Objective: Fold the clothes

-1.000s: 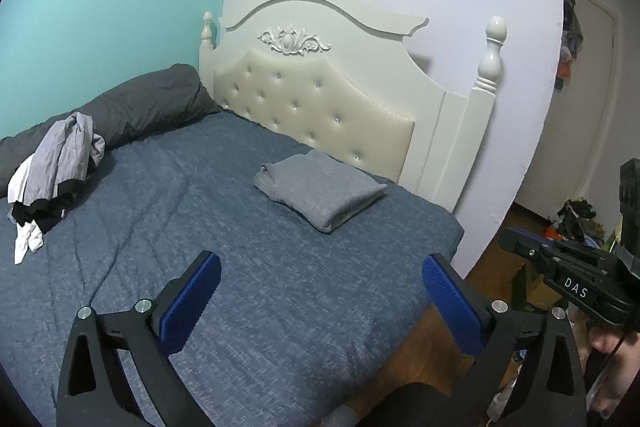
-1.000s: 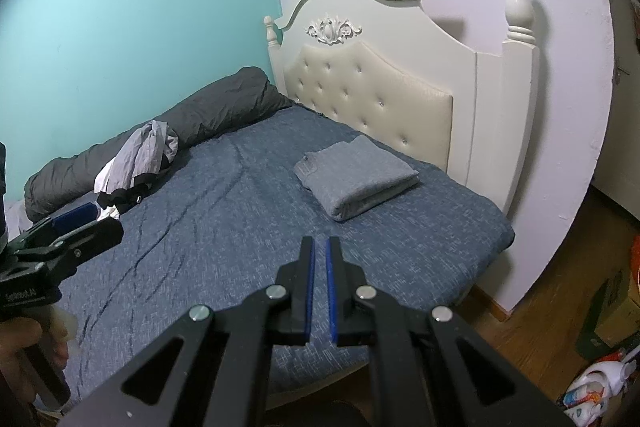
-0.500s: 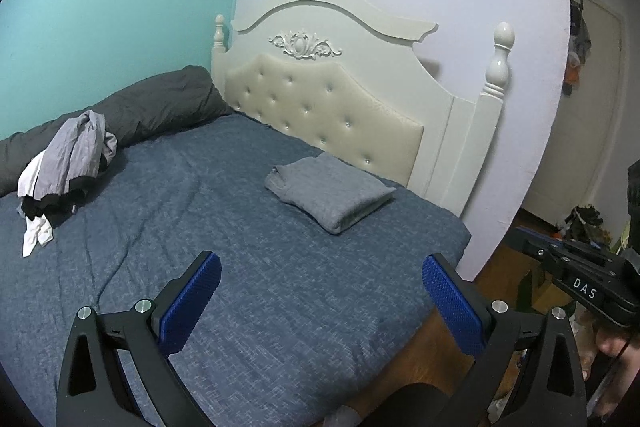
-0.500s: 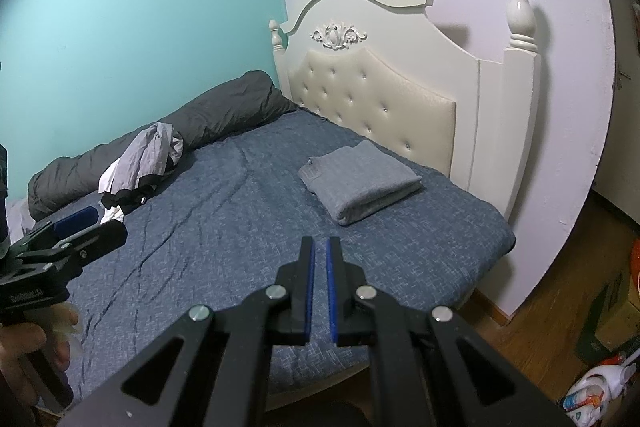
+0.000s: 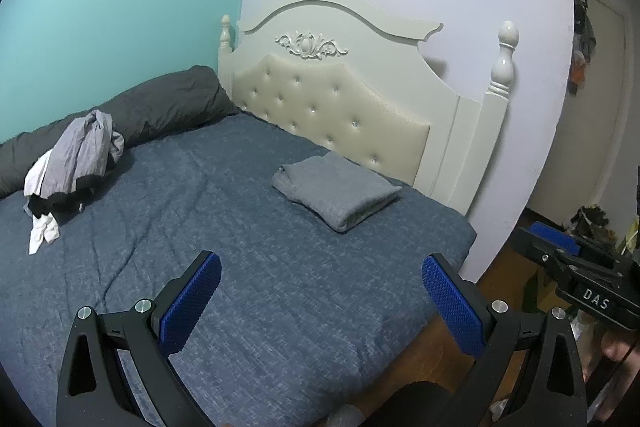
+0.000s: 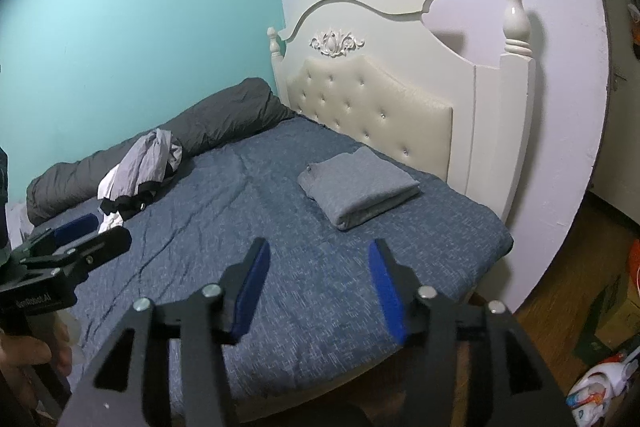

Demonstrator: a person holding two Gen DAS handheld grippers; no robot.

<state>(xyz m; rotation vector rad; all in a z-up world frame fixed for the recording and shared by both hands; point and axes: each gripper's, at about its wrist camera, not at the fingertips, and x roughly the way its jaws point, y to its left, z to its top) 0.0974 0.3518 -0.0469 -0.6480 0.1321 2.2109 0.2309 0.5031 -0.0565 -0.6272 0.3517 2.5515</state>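
A folded grey garment (image 5: 338, 189) (image 6: 358, 189) lies on the blue bedspread (image 5: 224, 235) (image 6: 280, 227) near the headboard. A heap of unfolded clothes (image 5: 74, 163) (image 6: 140, 171), grey, white and black, rests against a dark rolled duvet at the far left. My left gripper (image 5: 320, 301) hovers over the near part of the bed, open, nothing between its blue pads. My right gripper (image 6: 318, 287) is also above the bed's near edge, its jaws opening with nothing between them. Each gripper shows at the edge of the other's view.
A cream tufted headboard (image 5: 340, 107) with tall posts stands against the white wall. The dark grey rolled duvet (image 5: 168, 103) lies along the teal wall. Wooden floor with boxes and clutter (image 6: 608, 327) lies right of the bed, and a doorway (image 5: 592, 107) is beyond.
The right gripper's jaws, shut in both earlier frames, now stand apart. Both views have shifted slightly, with the bed a little further right in the left wrist view.
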